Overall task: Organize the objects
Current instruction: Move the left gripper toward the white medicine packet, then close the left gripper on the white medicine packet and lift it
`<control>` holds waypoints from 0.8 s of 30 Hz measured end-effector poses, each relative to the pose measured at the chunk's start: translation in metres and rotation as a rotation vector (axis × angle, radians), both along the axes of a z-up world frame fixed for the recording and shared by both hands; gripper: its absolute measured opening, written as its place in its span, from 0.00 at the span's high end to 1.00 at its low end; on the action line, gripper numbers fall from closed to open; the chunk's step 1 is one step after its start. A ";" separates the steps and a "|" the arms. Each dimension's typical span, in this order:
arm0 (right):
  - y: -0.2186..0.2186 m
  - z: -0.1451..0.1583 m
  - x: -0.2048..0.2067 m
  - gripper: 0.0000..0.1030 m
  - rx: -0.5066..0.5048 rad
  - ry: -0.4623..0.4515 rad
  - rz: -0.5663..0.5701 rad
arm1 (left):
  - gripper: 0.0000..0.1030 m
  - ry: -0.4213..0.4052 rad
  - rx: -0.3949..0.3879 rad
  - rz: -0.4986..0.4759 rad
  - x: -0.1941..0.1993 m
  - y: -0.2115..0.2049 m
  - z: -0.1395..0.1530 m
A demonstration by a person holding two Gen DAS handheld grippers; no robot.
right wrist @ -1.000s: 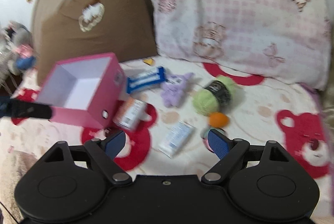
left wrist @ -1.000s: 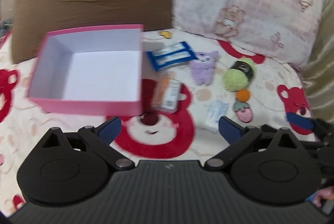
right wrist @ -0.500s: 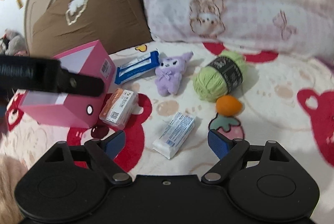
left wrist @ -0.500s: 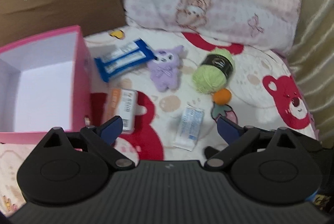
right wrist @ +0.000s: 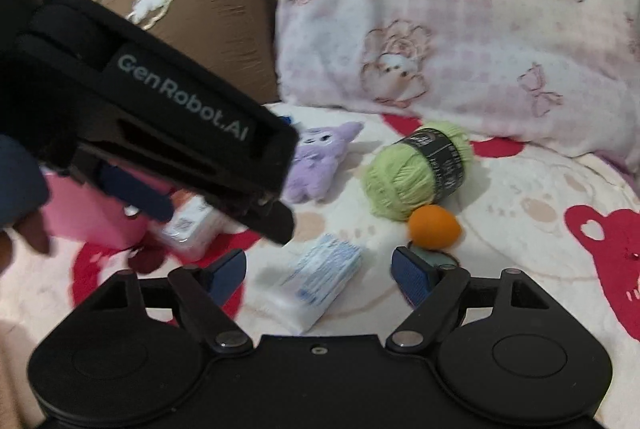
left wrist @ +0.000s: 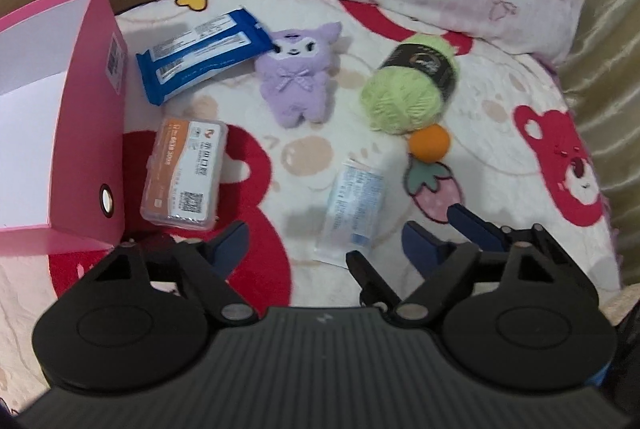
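A: Where are the things we have to tidy up?

B: All on the bed cover. The white tissue pack (right wrist: 320, 279) lies flat between the 2 blue pads of the right gripper (right wrist: 320, 271). The pink box (left wrist: 80, 133) stands off to the side, and nothing shows in the part of it we can see

A: Is the right gripper squeezing the pack?

B: No. Its jaws are closing, but the pads do not touch it yet, so it holds nothing

A: And the left gripper (left wrist: 322, 243)?

B: Its jaws are closing too, with nothing in them. It hangs right over the near end of that same pack

A: What could go wrong?

B: I think the 2 grippers could bump. They crowd the same spot, and the left one blocks much of the right one's view

A: Anything else?

B: The pack is soft and thin. A pinch could just crush it, or catch the bed cover too. The orange ball (right wrist: 434, 227) sits close by, touching the green yarn (right wrist: 416, 173), and a knock could make it roll away
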State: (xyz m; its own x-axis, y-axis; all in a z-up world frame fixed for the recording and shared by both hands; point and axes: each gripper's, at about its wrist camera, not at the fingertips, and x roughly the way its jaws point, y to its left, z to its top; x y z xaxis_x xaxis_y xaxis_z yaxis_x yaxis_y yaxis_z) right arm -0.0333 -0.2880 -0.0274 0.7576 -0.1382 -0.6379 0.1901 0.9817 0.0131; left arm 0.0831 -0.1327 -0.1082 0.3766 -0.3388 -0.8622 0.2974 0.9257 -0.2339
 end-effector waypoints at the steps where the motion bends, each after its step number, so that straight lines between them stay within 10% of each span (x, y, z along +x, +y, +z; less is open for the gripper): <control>1: 0.000 -0.005 0.007 0.21 -0.008 0.021 0.008 | 0.32 -0.013 0.009 0.005 0.001 0.000 -0.005; 18: 0.002 -0.061 0.036 0.23 0.080 0.187 0.009 | 0.80 0.073 -0.155 -0.013 0.013 -0.001 -0.063; 24: 0.000 -0.066 0.023 0.22 0.108 0.148 -0.016 | 0.81 0.094 -0.222 -0.009 0.012 0.002 -0.070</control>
